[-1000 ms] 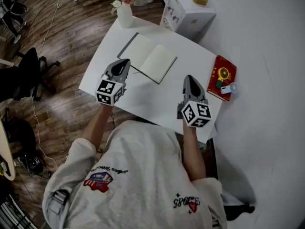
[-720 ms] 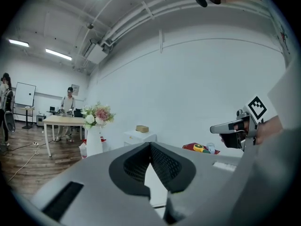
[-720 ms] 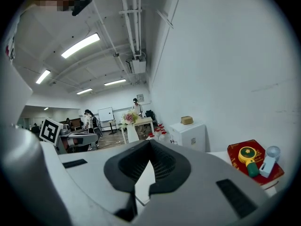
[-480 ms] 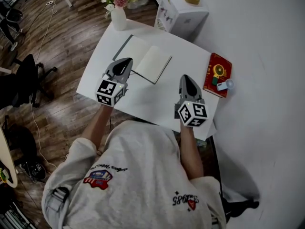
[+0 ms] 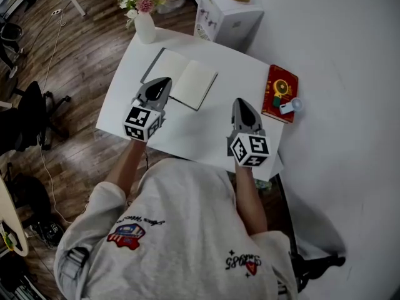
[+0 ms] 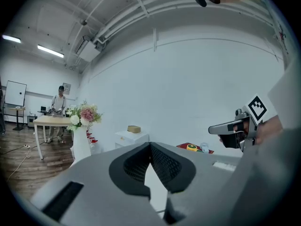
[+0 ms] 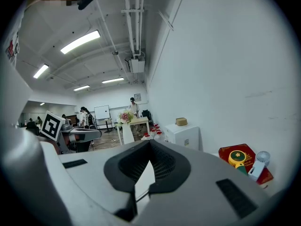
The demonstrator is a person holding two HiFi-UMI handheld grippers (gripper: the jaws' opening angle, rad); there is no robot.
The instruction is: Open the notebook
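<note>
Notebook (image 5: 181, 79) lies open on the surface (image 5: 200, 127), left claw (image 5: 162, 82) by its near edge and right claw (image 5: 241, 102) well aside, both pinched together and empty, flower vase (image 5: 144, 27) behind, red book (image 5: 279, 93) right

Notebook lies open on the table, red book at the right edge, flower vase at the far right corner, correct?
No: the head view shows the flower vase at the far left corner. The notebook does lie open on the table, the red book at the right edge.
</note>
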